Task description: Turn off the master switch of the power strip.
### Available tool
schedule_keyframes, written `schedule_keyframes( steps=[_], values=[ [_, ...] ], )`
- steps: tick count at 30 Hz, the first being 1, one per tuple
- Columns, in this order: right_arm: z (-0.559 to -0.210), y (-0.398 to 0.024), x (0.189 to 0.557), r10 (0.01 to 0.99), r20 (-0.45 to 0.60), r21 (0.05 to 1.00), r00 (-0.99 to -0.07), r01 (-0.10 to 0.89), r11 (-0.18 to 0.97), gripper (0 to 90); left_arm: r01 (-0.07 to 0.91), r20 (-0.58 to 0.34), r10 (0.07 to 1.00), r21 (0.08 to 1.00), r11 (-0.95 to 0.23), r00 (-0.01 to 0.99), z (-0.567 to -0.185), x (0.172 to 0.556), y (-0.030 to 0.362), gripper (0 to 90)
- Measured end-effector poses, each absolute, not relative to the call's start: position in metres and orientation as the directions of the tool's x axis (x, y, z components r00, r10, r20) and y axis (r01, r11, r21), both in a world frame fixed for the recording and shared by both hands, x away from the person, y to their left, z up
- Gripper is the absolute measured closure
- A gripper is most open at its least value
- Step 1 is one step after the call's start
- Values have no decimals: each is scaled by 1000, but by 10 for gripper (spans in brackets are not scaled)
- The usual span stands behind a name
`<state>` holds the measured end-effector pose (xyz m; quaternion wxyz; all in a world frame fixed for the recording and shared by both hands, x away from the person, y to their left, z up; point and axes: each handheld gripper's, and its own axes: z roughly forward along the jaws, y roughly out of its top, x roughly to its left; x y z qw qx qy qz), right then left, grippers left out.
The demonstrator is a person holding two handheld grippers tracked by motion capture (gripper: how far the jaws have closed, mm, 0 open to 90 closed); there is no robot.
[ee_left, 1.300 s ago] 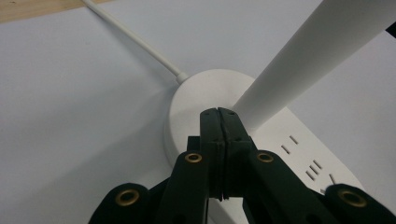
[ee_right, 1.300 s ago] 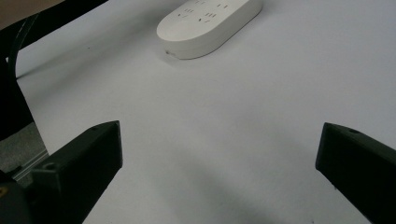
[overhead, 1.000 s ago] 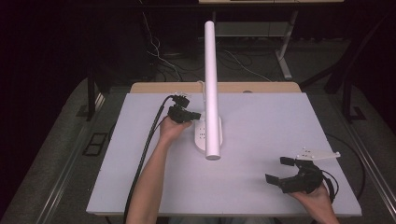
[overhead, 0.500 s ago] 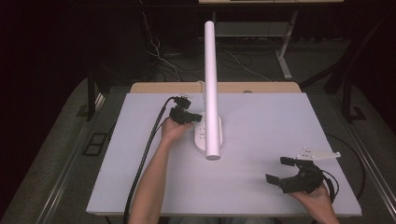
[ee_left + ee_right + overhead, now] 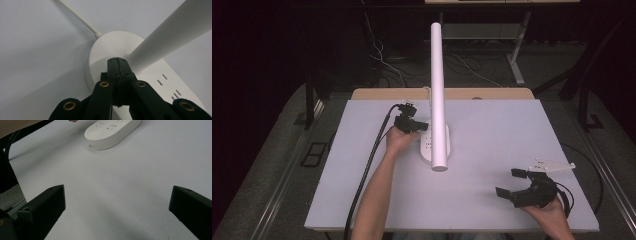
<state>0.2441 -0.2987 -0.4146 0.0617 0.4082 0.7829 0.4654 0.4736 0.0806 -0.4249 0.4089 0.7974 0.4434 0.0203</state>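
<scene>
- Power strip (image 5: 432, 144), white and oval-ended, lies near the middle of the table (image 5: 512, 130); its long axis runs away from you, tilted a little, and a white cord (image 5: 77, 16) leaves its far end.
- Your left gripper (image 5: 411, 123) sits at the strip's far left end, jaws clenched together with nothing between them; in the left gripper view the closed tips (image 5: 117, 60) rest on or just over the rounded end of the housing, and whether they press down cannot be told.
- A tall white tube (image 5: 438, 90) rises in front of the strip in the high view and hides part of it; in the left gripper view it passes just right of the closed tips.
- Your right gripper (image 5: 523, 188) rests released near the table's near right corner, jaws spread wide and pointing toward the strip, well apart from it.
- From the right gripper view, the strip's near end (image 5: 112, 132) lies ahead across bare tabletop, socket slots facing up.
- Judged from this: the left hand is by far the nearer, already at the strip, so any push or press falls to it; the right would need a long reach forward and to the left.
</scene>
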Motion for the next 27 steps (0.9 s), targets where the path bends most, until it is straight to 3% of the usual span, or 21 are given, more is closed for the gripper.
schedule_keyframes(
  steps=[27],
  values=[
    [-414,-299,241,701,283,781,-655,582,229,0,704,-313,762,665,-249,566,-425,470,74,900]
  ],
)
